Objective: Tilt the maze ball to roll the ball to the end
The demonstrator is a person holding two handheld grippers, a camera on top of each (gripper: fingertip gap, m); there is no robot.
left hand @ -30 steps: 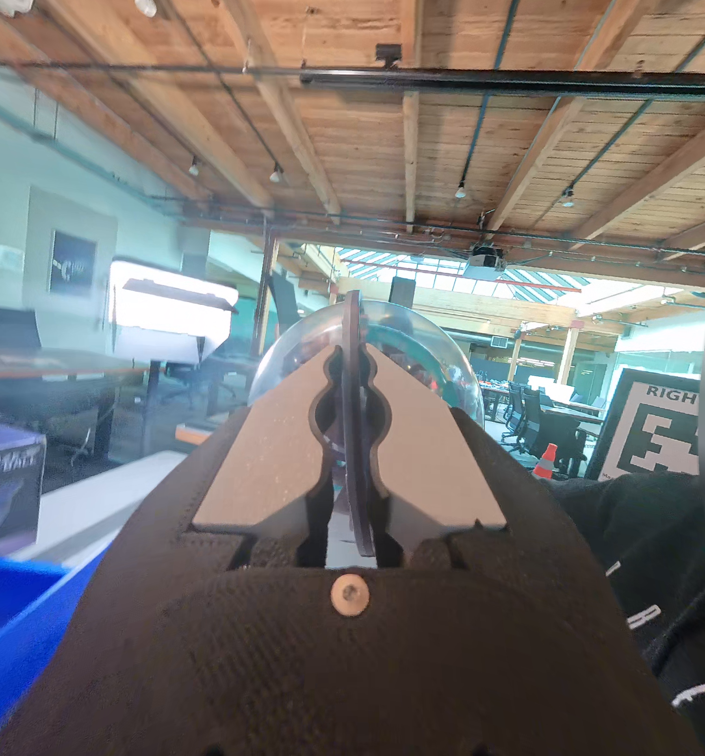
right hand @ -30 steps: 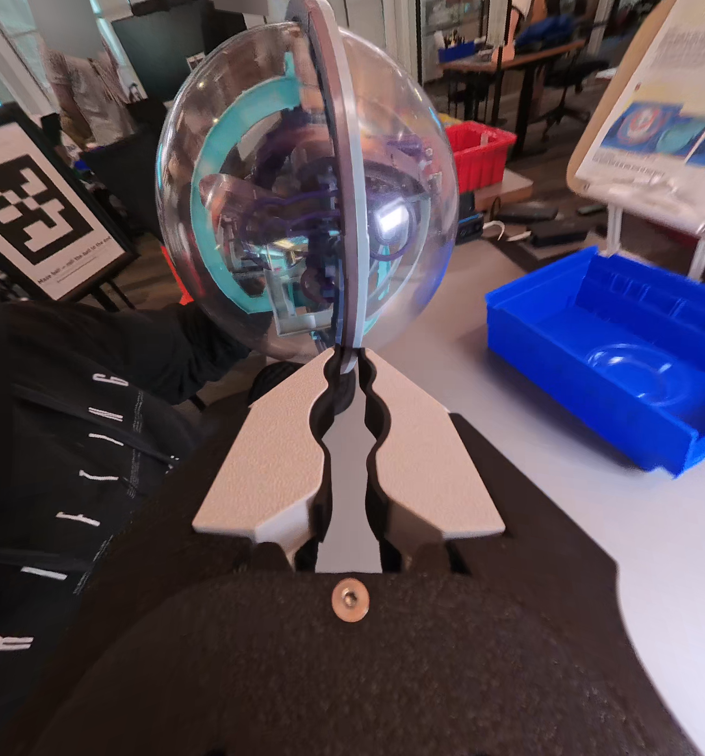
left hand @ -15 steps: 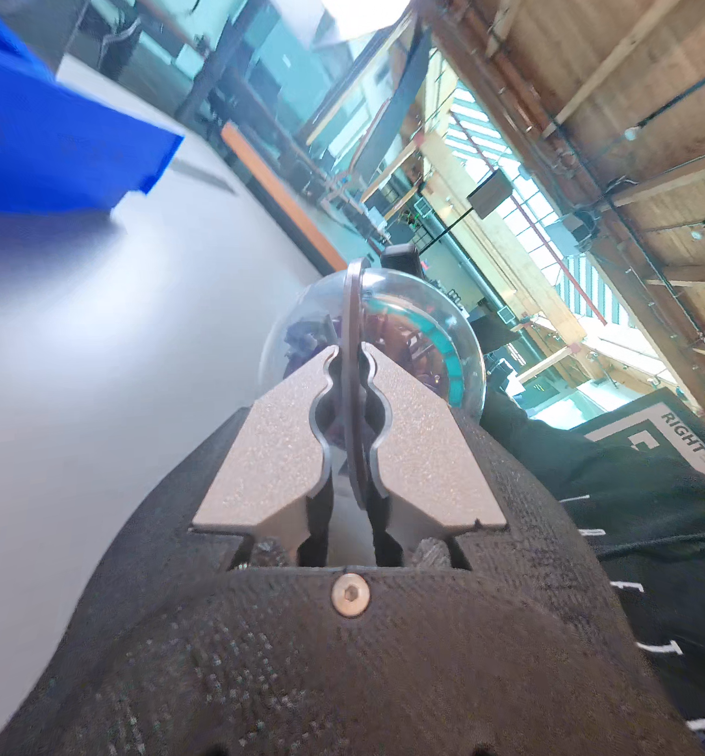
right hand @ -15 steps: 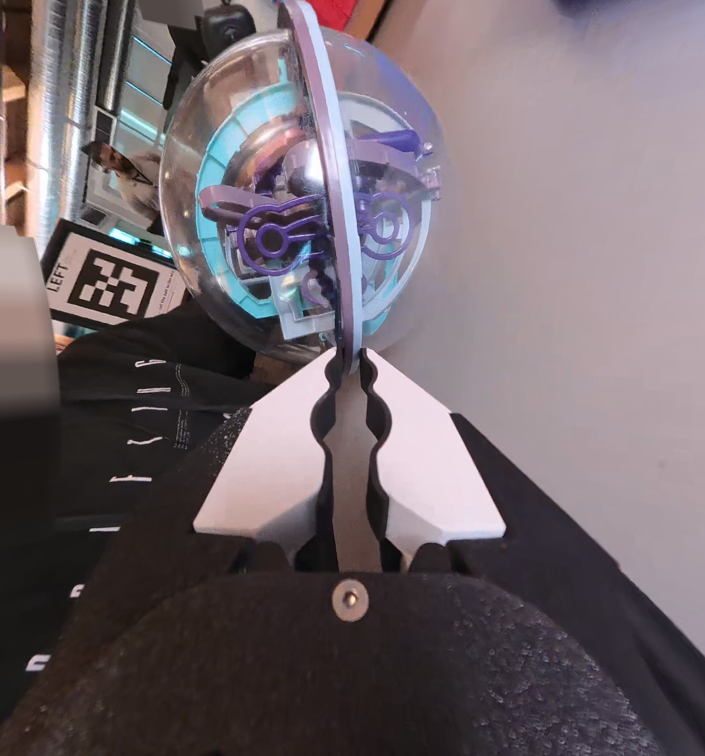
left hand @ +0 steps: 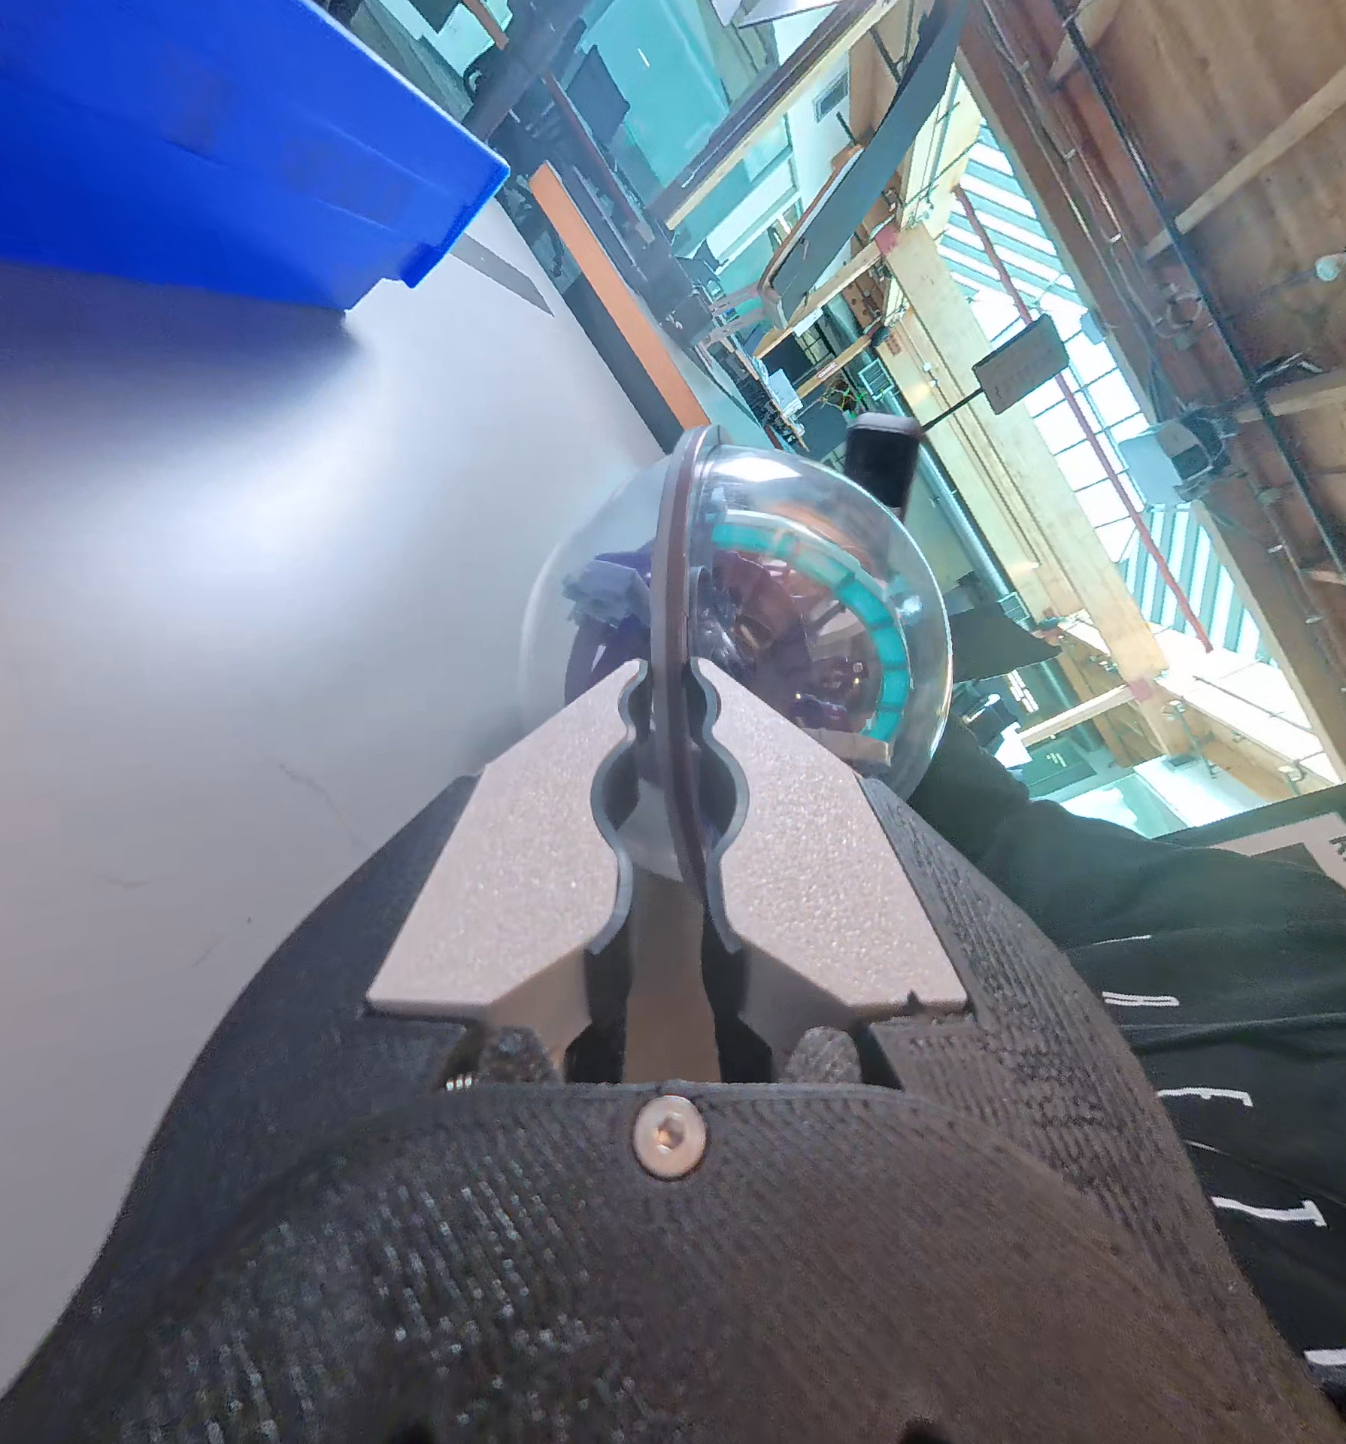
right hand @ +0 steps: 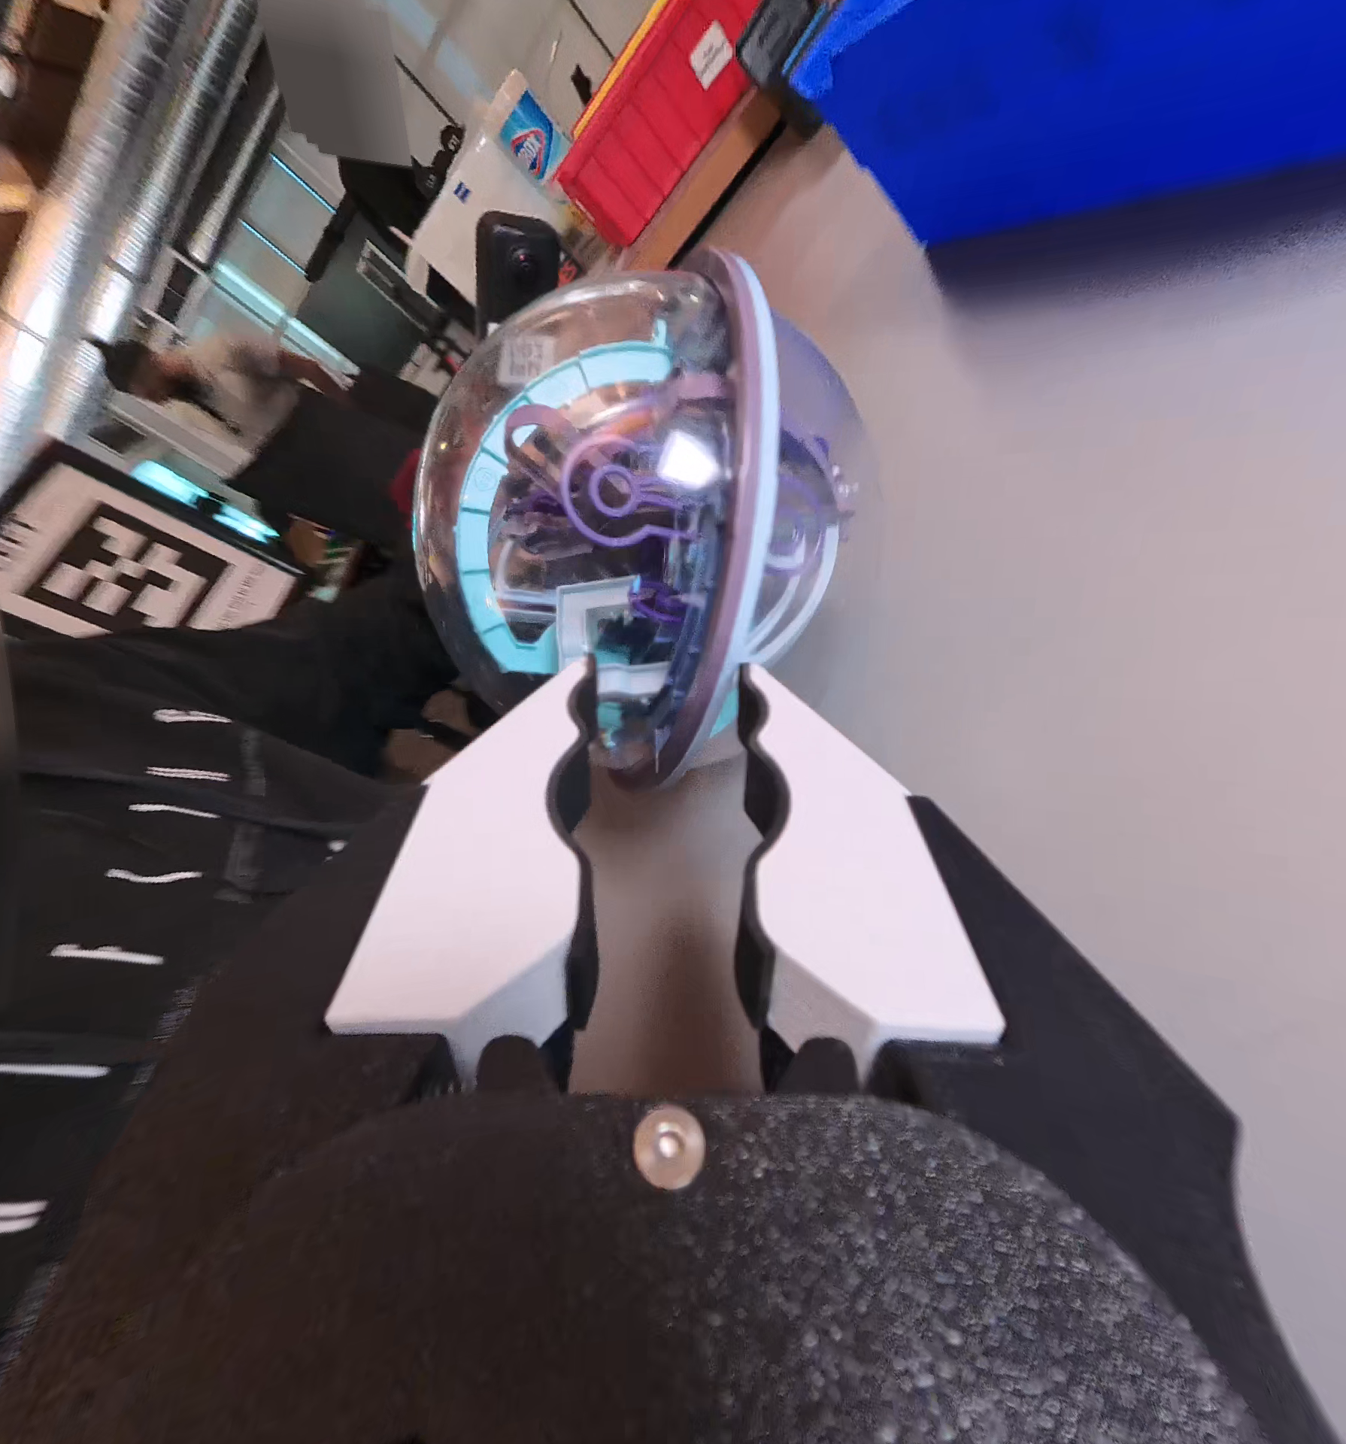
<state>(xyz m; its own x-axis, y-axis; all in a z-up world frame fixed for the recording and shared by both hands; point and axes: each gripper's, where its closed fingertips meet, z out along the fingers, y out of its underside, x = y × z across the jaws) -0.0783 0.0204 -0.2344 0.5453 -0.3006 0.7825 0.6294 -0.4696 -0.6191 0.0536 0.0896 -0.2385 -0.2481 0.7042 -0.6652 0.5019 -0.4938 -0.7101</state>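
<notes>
Writing shows on a small sticker on the maze ball (right hand: 639, 500), on a black-and-white marker board (right hand: 131, 570) left of it, and on a red bin (right hand: 654, 133) behind. The left gripper (left hand: 671, 672) pinches the ball's middle rim above the pale surface (left hand: 185, 625). The right gripper (right hand: 666, 672) is spread, its 2 fingers (right hand: 498, 828) straddling the rim without pressing. A blue bin (left hand: 185, 148) sits nearby.

Open-plan workshop/office | timber-beam ceiling (left hand: 1240, 117) | desks (left hand: 803, 375) | blue bin (left hand: 185, 156) | red bin (right hand: 654, 148)
</notes>
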